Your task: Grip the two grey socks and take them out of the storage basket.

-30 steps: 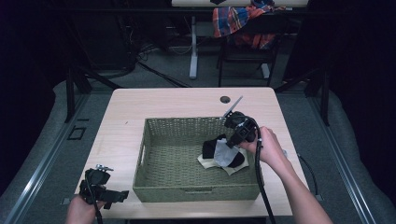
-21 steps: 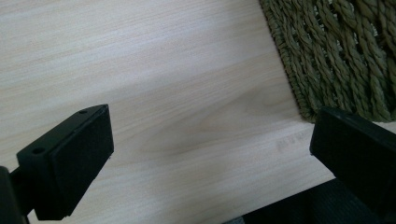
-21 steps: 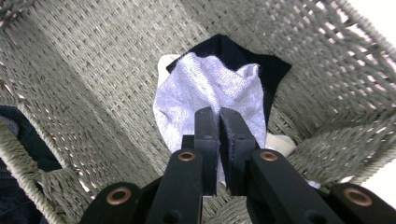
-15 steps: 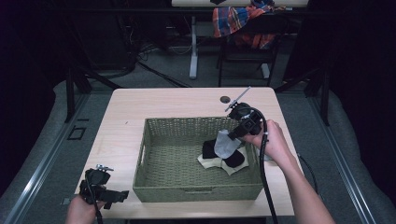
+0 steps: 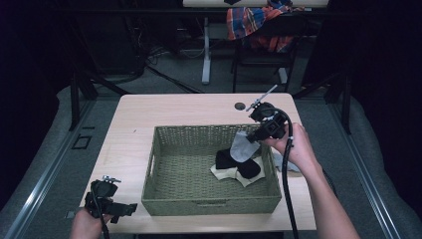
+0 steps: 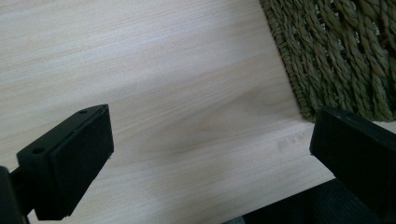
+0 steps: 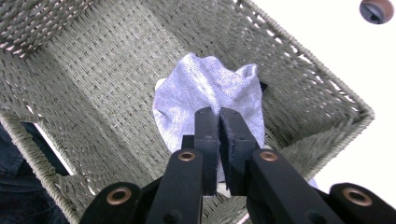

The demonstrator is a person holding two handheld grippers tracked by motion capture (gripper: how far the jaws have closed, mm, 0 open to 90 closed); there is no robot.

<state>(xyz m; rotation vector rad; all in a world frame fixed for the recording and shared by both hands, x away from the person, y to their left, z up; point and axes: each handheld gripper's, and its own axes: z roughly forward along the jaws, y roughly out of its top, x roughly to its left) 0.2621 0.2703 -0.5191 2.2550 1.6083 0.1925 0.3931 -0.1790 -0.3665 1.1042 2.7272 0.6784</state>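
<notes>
Above the right half of the woven basket (image 5: 199, 194), a light grey sock (image 5: 244, 148) hangs pinched between the closed jaws of the right tongs (image 5: 255, 135), lifted clear of the basket floor; the right gripper view shows the sock (image 7: 205, 93) bunched just past the pressed-together pads. Beneath it, on the basket floor, lie black socks (image 5: 229, 159) on a cream-coloured cloth (image 5: 224, 173). The basket sits at the middle of the tabletop (image 5: 164, 109), reaching toward its near edge. Near the tabletop's near left corner, the left tongs (image 5: 127, 209) rest low with jaws spread wide and nothing between them, just beside the basket's corner (image 6: 336, 56). A small dark round grommet (image 5: 240, 106) sits near the far edge.
</notes>
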